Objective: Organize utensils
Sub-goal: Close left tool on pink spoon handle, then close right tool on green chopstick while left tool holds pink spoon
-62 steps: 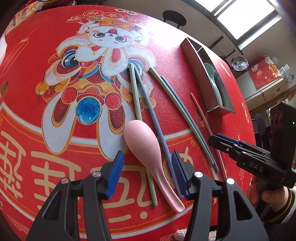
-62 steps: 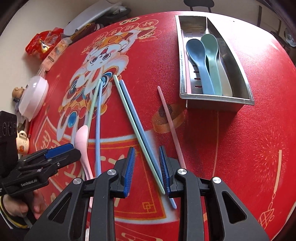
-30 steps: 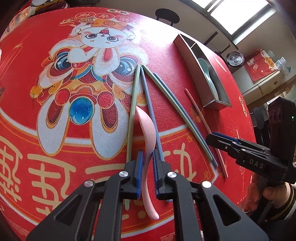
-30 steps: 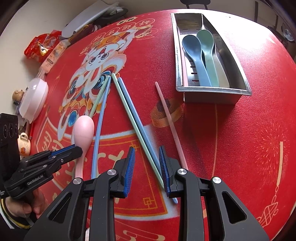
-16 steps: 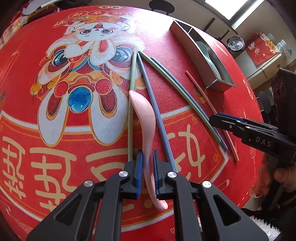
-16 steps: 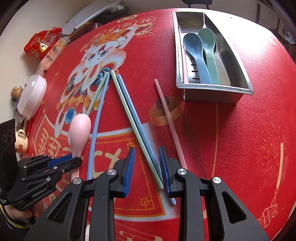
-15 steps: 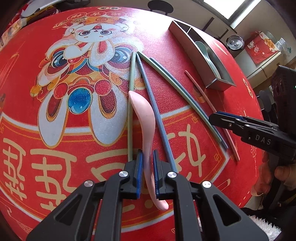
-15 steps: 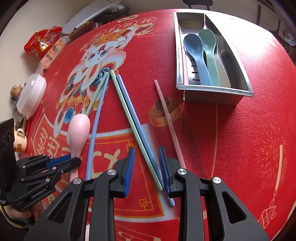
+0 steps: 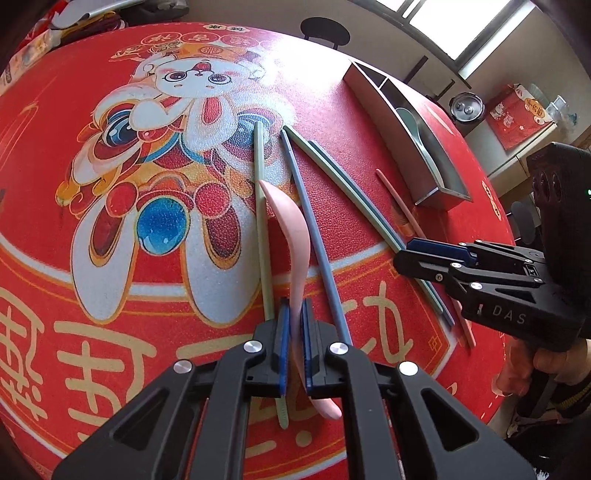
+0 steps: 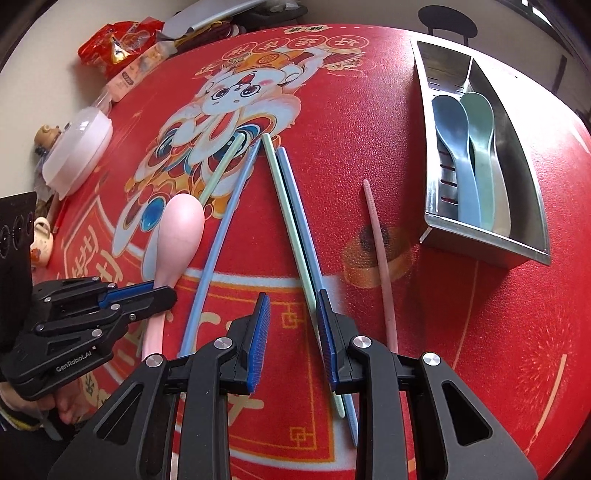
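The left gripper point(image 9: 294, 343), open around the pink spoon point(image 9: 291, 236) two seconds ago, is now clamped on its handle, bowl pointing ahead. The right gripper point(image 10: 291, 343) hangs part-open and empty over paired chopsticks point(image 10: 295, 221). Transfer to the tray point(image 10: 480, 236), ahead-right, can follow.

- Bare red tablecloth point(image 10: 480, 332) between pink chopstick point(image 10: 380, 258) and metal utensil tray point(image 10: 532, 236): passable.
- Green and blue chopsticks point(image 10: 295, 229) cross the centre.
- White lidded dish point(image 10: 77, 151) and snack packets point(image 10: 114, 40) crowd the far-left edge.

bright window point(image 9: 476, 26) (upper right), dark chair point(image 9: 325, 31) beyond table
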### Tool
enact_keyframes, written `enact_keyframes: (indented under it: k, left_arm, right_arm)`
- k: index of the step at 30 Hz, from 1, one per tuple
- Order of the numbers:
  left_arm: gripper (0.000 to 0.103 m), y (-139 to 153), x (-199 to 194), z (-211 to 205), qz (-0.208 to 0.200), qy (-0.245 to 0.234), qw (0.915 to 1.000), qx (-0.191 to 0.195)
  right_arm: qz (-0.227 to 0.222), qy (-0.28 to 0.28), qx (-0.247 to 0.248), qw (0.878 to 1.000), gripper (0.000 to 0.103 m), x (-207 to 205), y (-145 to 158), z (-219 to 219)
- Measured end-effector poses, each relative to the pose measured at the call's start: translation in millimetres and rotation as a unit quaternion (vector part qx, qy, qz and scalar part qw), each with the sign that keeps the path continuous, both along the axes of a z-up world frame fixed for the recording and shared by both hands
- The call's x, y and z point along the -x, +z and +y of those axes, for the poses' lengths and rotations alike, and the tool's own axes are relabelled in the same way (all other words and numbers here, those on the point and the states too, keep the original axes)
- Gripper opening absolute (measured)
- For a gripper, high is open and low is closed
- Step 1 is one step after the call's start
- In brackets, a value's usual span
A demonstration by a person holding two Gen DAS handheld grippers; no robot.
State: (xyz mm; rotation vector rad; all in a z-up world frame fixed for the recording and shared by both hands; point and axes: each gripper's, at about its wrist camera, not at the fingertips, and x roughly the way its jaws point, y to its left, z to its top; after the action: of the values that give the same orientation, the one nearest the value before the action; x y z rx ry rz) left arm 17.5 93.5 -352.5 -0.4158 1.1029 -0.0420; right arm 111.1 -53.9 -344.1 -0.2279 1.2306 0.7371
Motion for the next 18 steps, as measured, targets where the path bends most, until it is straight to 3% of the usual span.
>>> enact_keyframes:
  k: [4, 18]
  left_arm:
    - [0.007, -1, 1, 0, -0.002, 0.001, 1.0000, 0.000]
    - [0.008, -1, 5, 3, -0.001, 0.004, 1.0000, 0.003]
  right_arm:
    - [0.003, 0.002, 0.002, 1.000, 0.017, -5, -2, 5]
    - [-0.014, 0.001, 0.018, 1.000, 0.009, -12, -9, 8]
